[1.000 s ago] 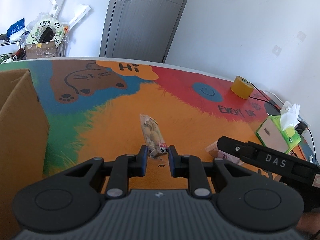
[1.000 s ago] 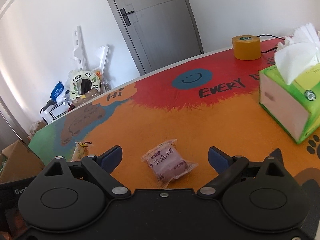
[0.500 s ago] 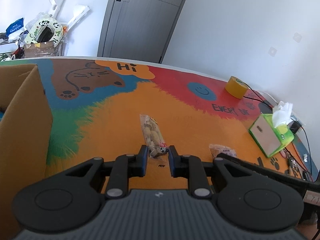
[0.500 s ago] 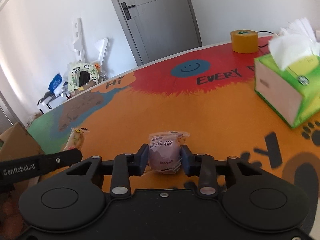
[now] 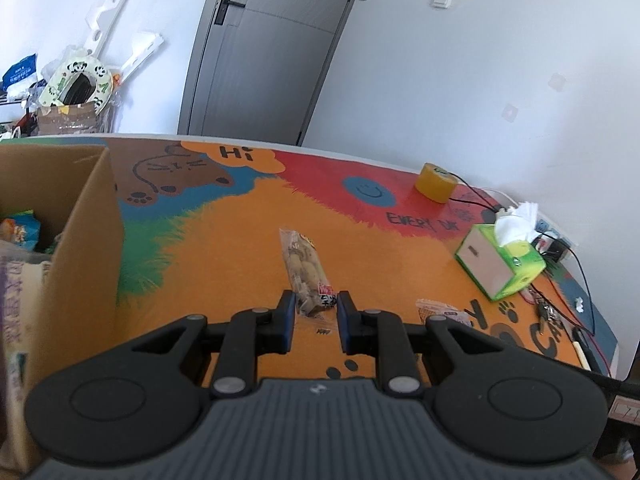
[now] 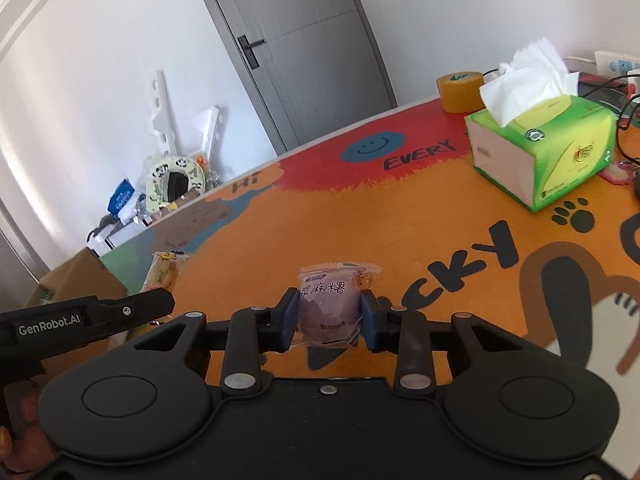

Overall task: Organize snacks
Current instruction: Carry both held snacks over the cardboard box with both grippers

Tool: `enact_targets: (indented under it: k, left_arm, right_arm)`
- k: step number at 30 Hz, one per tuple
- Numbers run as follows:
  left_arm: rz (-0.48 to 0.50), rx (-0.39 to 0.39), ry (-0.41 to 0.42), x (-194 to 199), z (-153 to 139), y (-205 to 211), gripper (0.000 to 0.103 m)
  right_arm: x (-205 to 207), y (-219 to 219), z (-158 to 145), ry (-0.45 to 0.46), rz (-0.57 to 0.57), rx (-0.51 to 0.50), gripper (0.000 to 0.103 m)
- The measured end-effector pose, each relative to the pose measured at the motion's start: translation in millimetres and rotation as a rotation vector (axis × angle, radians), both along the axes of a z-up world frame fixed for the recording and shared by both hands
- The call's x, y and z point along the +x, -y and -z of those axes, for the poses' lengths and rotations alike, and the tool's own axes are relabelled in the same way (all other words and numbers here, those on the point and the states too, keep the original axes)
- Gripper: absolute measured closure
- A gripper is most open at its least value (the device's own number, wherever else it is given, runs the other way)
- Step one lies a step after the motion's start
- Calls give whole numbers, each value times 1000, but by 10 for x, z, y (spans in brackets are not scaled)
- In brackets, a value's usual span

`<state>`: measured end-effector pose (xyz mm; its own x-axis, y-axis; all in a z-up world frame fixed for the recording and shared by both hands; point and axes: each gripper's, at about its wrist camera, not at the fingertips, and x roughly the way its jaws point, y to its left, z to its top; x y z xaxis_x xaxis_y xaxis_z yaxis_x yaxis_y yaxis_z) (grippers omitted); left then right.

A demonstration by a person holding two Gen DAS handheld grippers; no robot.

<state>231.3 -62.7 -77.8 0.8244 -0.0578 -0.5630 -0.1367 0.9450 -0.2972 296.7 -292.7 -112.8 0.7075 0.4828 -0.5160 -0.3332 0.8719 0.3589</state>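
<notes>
Over the table [image 6: 420,216], right gripper [image 6: 330,314] has just clamped the purple snack [image 6: 328,308]; left gripper [image 5: 316,312] grips cookie pack [image 5: 306,270], both box-ready.

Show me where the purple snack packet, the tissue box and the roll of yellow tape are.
purple snack packet [image 6: 328,308], right wrist view, on its printed front.
tissue box [image 6: 560,160], right wrist view, on its green side.
roll of yellow tape [image 5: 435,182], left wrist view, on its outer side.

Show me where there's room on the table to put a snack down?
The bare orange stretch between the cardboard box and the tissue box is free. It is crowded at the right edge, with cables and small clutter beside the tissue box.
</notes>
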Motion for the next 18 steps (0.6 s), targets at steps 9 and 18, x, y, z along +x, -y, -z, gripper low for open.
enact_targets:
  k: [9, 18]
  left_arm:
    - [9, 13, 63, -349, -179, 29, 82]
    - [4, 17, 115, -620, -345, -8, 82]
  right_arm:
    - [-292, 32, -163, 59, -3, 30, 70]
    - [-545, 41, -329, 112, -10, 45, 70]
